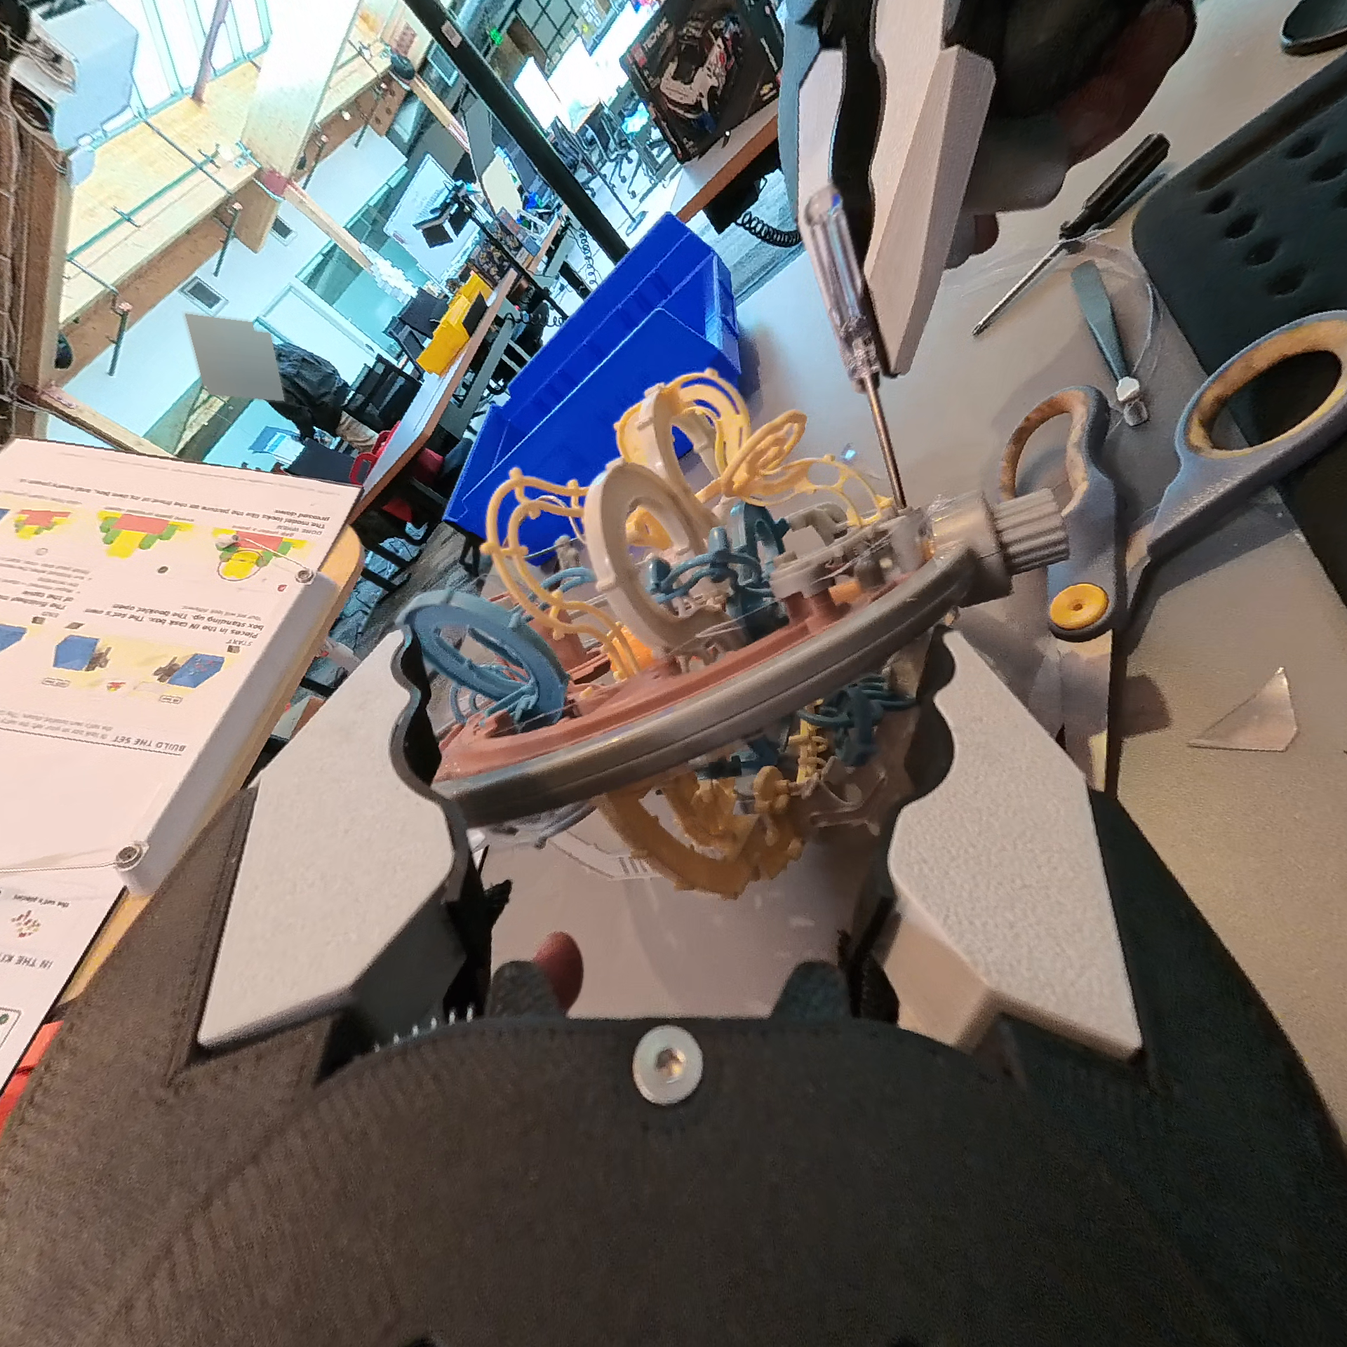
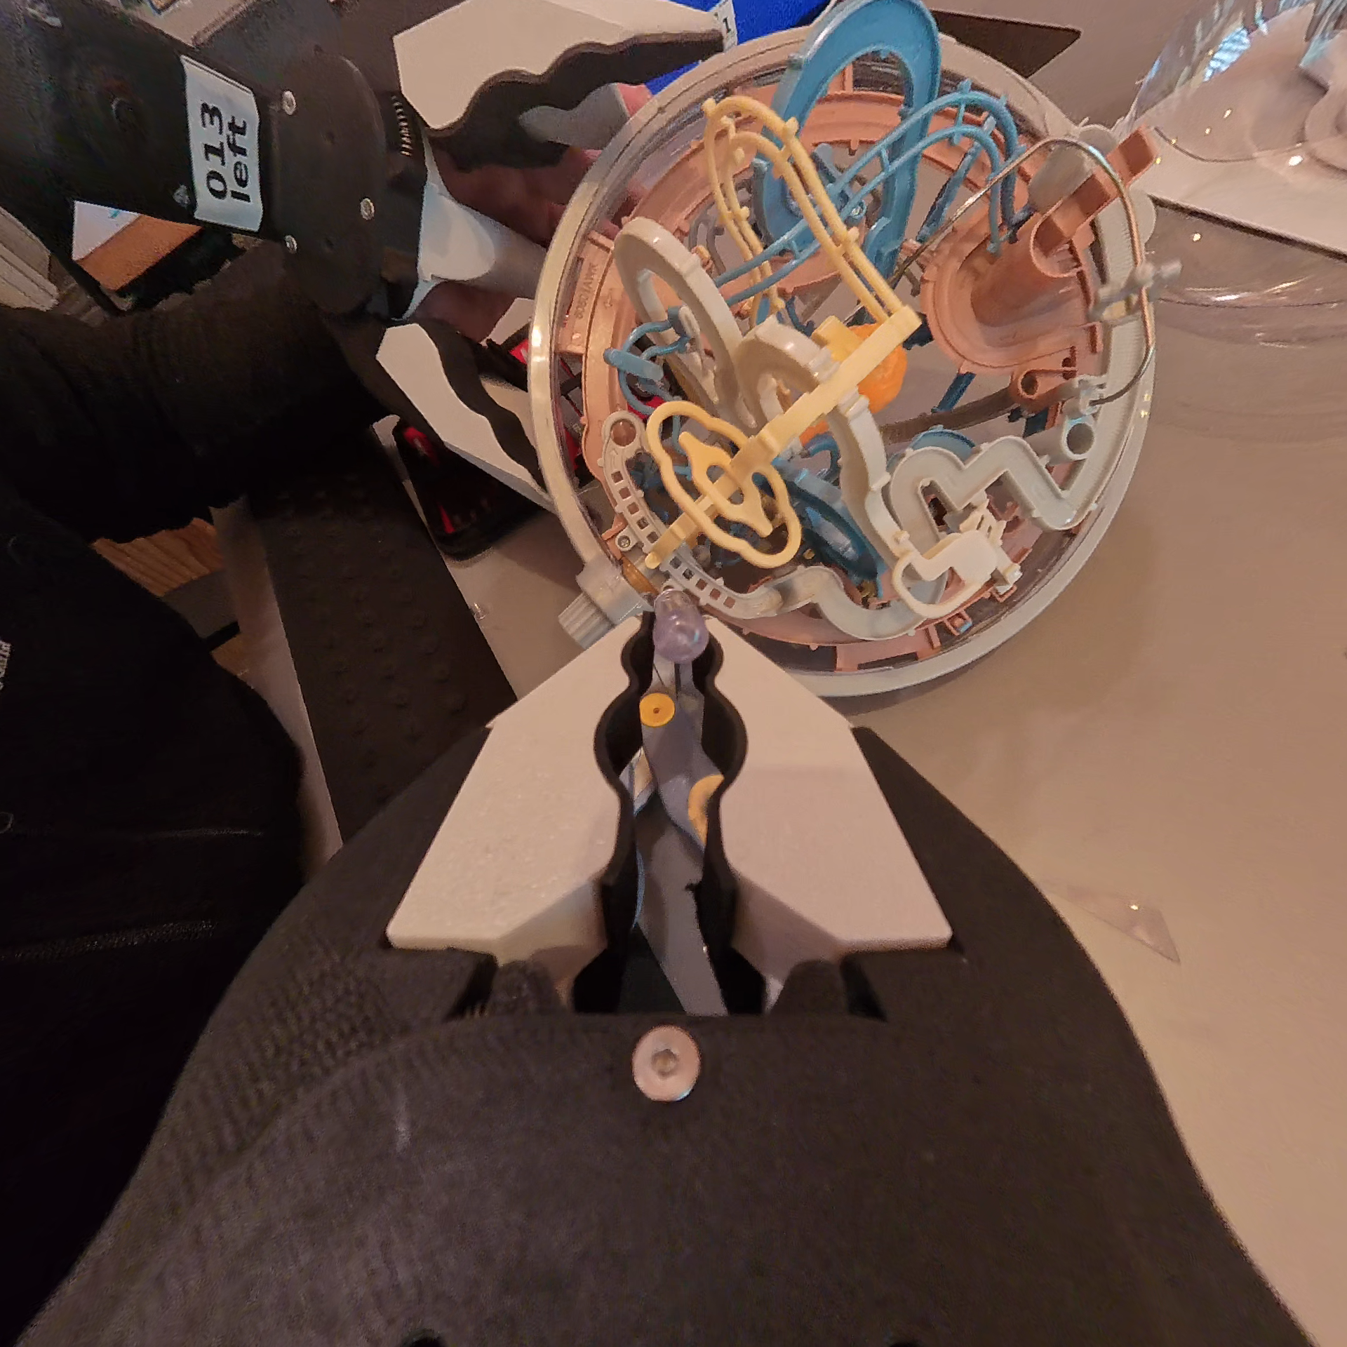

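Clear plastic and coloured tracks make up one maze ball (image 2: 838, 364), half-opened, tilted on the grey desk (image 2: 1093, 875). The left tool (image 1: 674, 736) is clamped on the ball's grey rim, one finger on each side. The right tool (image 2: 674, 656) is closed on one clear-handled screwdriver (image 1: 845, 291), held nearly upright, its tip touching the ball's hub beside the ribbed grey knob (image 1: 1028, 532).

Just past the knob lies one pair of grey scissors (image 1: 1166, 496) with a yellow pivot. Farther from the ball on that side are a second, black-handled screwdriver (image 1: 1071, 233) and one small metal spatula (image 1: 1104, 335). One clear plastic scrap (image 1: 1246, 718) lies near the scissors. Beyond the ball stand two blue bins (image 1: 619, 350), nested. To the ball's other side is one white instruction board (image 1: 146, 634). One clear dome (image 2: 1254, 146) sits behind the ball in the right wrist view.
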